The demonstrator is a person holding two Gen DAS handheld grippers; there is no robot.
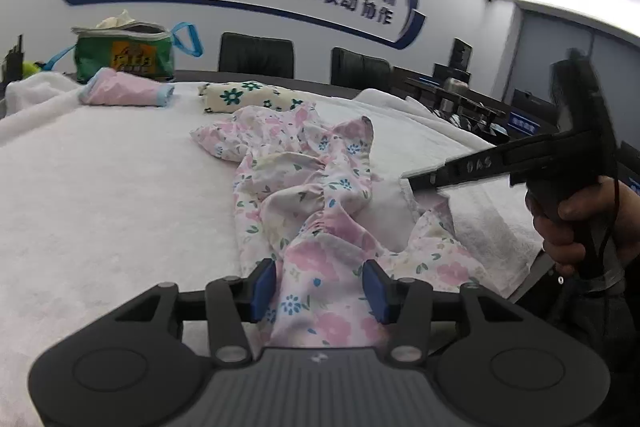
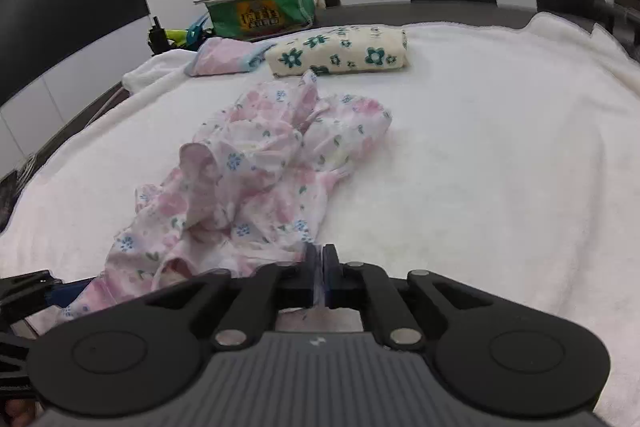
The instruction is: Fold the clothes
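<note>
A crumpled floral garment (image 1: 304, 187), white with pink and blue flowers, lies on the white towel-covered table (image 1: 100, 195). My left gripper (image 1: 320, 287) is open at the garment's near end, and the cloth runs between its blue pads (image 1: 264, 283). My right gripper (image 1: 414, 183), held by a hand, comes in from the right and pinches a corner of the cloth. In the right wrist view the right gripper (image 2: 320, 267) is shut on the near edge of the garment (image 2: 260, 163). Part of the left gripper (image 2: 36, 291) shows at lower left.
Two folded pieces lie at the far side: a pink one (image 1: 124, 89) (image 2: 224, 57) and a cream one with green flowers (image 1: 248, 97) (image 2: 340, 53). Behind them stands a green bag (image 1: 124, 55) (image 2: 260, 11). Dark chairs (image 1: 256, 55) line the table's far edge.
</note>
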